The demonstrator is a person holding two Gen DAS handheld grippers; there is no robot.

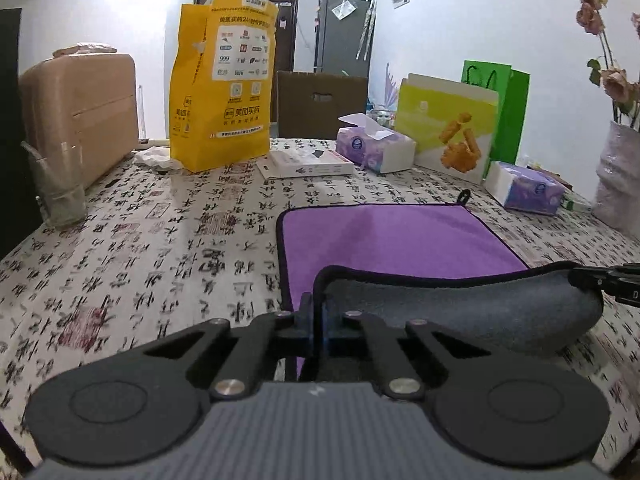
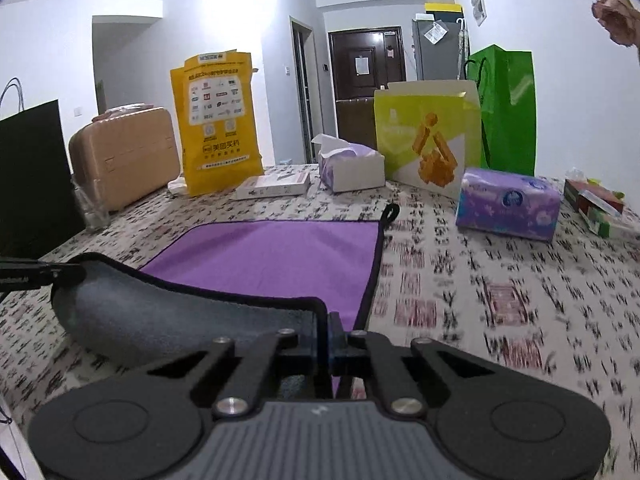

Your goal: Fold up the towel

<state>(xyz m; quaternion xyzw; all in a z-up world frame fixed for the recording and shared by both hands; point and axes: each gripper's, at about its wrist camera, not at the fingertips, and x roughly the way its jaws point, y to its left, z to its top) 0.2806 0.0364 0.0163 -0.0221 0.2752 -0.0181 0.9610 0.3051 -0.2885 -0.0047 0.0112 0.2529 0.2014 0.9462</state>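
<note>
Left wrist view: the left tool (image 1: 318, 322) is clamped on the near left corner of the towel (image 1: 394, 236), grey underside lifted, purple face lying flat on the worktop (image 1: 160, 240) straight ahead of it. The right tool (image 2: 329, 338) is likewise clamped on the near right corner; the raised near edge sags between the two, running across them. The fold likely goes forward, toward the far edge with its hanging loop (image 2: 391, 213). Beyond that edge sit a flat box (image 2: 274, 185) and tissue packs (image 2: 508, 204), apart from the towel.
</note>
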